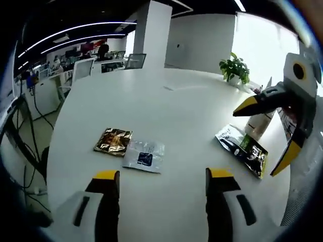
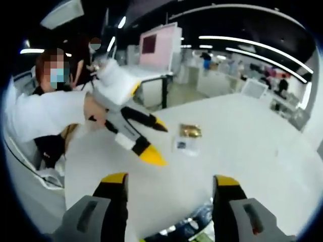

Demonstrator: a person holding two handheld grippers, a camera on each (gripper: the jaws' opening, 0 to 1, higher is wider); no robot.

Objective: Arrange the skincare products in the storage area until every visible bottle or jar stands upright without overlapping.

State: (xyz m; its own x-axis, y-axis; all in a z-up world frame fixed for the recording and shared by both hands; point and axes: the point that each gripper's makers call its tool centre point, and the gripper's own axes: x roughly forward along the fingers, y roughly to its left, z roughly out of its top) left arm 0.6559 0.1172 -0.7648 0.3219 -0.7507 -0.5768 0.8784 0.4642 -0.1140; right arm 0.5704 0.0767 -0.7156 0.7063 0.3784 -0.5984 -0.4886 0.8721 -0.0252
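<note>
- While both grippers hang open and empty over the white table [image 1: 166,106], the nearer one to the work is the right gripper [image 1: 262,136]: in the left gripper view it comes in from the right, its yellow-tipped jaws spread wide around a white bottle [image 1: 258,125].
- That bottle stands at the table's right edge, its long axis roughly upright, leaning slightly; its base touches or sits just behind a dark flat packet [image 1: 242,150]. I cannot tell whether a jaw touches it yet.
- The dark packet lies flat, its long axis running from far left to near right.
- Nearer the middle lie a gold sachet [image 1: 113,140] and a pale sachet [image 1: 145,156], flat and side by side, their edges touching or slightly overlapped.
- The left gripper [image 1: 162,187] holds its jaws wide, the two sachets just beyond its tips and a little left.
- In the right gripper view the left gripper [image 2: 151,138] reaches in from the left, a person's sleeve [image 2: 48,116] behind it, with the sachets farther out on the table.
</note>
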